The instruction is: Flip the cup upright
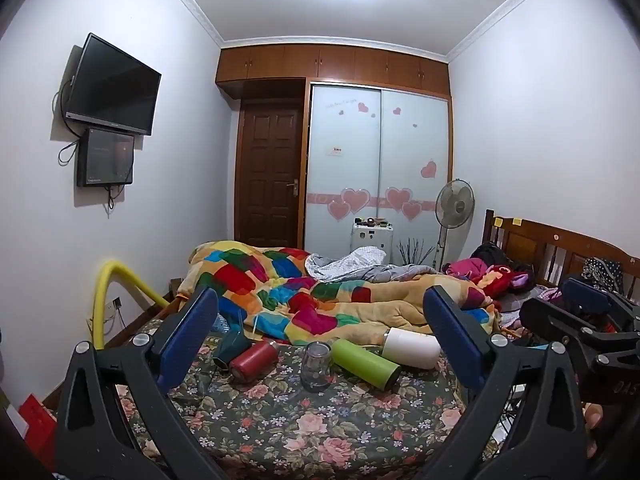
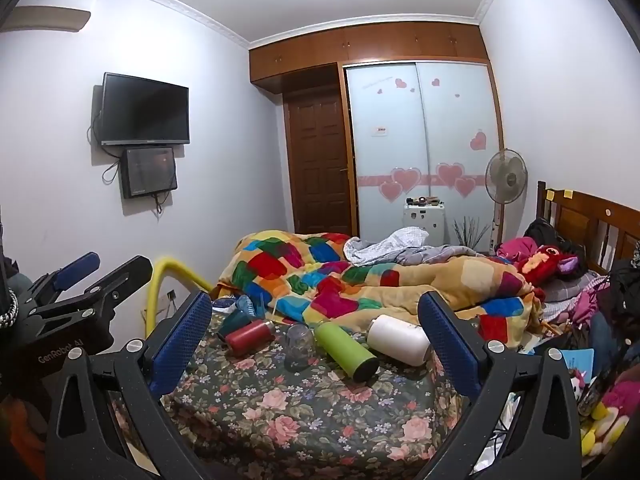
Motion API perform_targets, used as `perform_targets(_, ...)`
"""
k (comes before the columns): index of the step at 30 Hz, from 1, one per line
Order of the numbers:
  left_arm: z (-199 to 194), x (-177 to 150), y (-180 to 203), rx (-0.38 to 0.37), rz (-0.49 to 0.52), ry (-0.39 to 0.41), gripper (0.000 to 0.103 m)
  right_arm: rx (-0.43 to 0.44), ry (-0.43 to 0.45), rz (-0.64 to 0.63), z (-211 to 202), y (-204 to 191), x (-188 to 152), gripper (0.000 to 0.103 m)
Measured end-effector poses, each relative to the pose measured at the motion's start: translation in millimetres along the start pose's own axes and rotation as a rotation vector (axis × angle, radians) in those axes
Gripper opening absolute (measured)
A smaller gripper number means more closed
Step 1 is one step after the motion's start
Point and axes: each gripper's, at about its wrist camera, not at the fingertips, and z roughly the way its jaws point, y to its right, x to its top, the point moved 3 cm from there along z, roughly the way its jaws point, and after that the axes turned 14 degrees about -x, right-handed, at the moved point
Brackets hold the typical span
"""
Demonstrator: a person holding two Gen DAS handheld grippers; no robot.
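A clear glass cup (image 1: 316,366) stands mouth down on the floral bedsheet (image 1: 280,432); it also shows in the right wrist view (image 2: 299,346). Beside it lie a red bottle (image 1: 254,361), a green bottle (image 1: 366,363), a white bottle (image 1: 410,347) and a dark teal cup (image 1: 229,347) on its side. My left gripper (image 1: 320,324) is open and empty, held back from the cups. My right gripper (image 2: 316,320) is open and empty, also short of them. The same bottles show in the right wrist view: red (image 2: 249,337), green (image 2: 346,352), white (image 2: 398,339).
A colourful patchwork quilt (image 1: 320,292) is heaped just behind the cups. Plush toys and clothes (image 1: 504,276) pile at the wooden headboard (image 1: 552,244) on the right. A yellow padded rail (image 1: 108,292) stands at the bed's left side. A fan (image 1: 454,208) stands by the wardrobe.
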Motion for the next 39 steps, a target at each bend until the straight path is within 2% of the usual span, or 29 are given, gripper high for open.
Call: perform_targets(39,-0.9,3.2,-0.8,-0.006,0.01,0.01,0.103,-0.004,0.003,-0.009,-1.5,-1.0,4.0,0.103)
